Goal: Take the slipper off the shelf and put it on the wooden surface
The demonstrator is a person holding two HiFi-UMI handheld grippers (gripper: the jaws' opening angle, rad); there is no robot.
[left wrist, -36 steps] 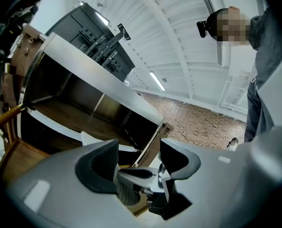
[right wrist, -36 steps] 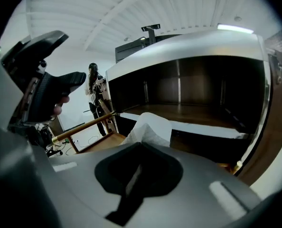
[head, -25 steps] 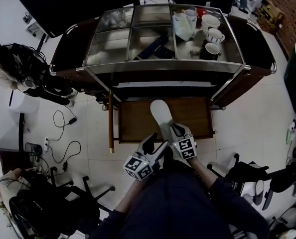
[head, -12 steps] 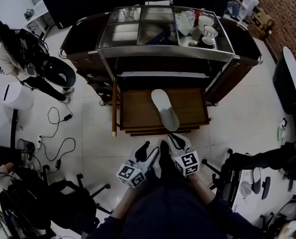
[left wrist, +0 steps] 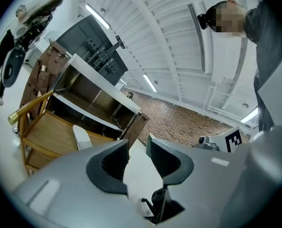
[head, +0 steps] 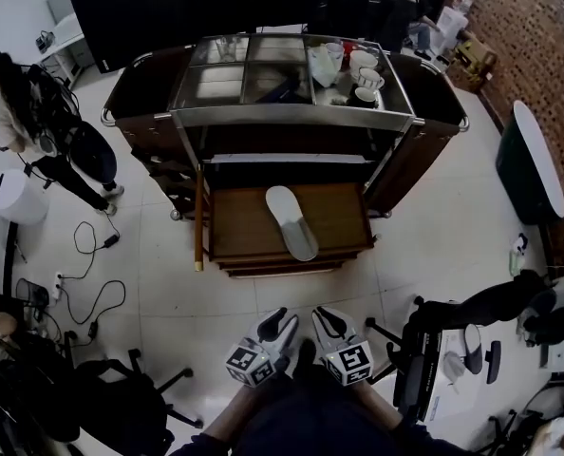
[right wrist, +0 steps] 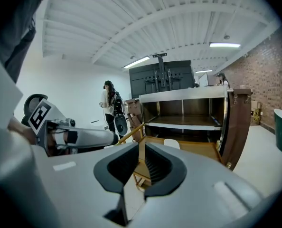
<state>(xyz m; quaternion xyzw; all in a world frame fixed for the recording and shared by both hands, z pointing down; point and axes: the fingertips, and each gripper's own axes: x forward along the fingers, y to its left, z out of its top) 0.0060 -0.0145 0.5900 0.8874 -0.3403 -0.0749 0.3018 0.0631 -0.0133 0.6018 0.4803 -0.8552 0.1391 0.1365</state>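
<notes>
Closest in, the two marker cubes cover the person's hands, so only the forearms show. The left gripper has just been closing; a narrow gap remains between its jaws, with nothing in it. The right gripper has its jaws drawn almost together, also empty. Both are over bare floor, well apart from the slipper. The slipper lies sole-flat on the wooden surface, slightly right of centre and angled. In the left gripper view, the gripper body cuts off its near end. Behind it the cart's shelf sits in deep shadow and its contents cannot be made out. Mugs stand on the steel top. A person stands far left.
</notes>
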